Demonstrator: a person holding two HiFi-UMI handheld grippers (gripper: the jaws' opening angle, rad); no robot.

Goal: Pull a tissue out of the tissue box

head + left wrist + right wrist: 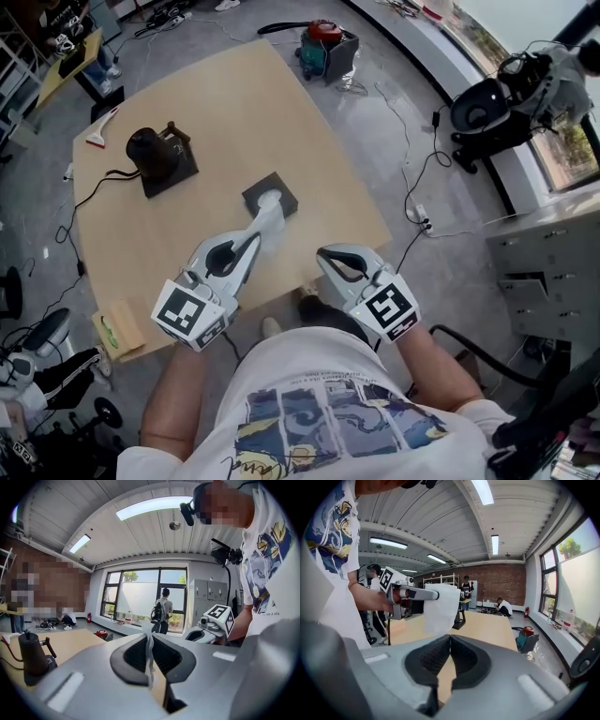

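Observation:
A dark square tissue box lies near the middle of the wooden table. My left gripper is shut on a white tissue, which hangs from its tips just above the box. In the left gripper view the tissue is a thin strip pinched between the jaws. In the right gripper view the tissue hangs as a flat sheet from the left gripper. My right gripper, shut and empty, hovers at the table's near edge to the right of the left one.
A black kettle on its base stands on the table's left half with a cable trailing off. A small cardboard pack lies at the near left corner. A red and teal device sits on the floor beyond the table.

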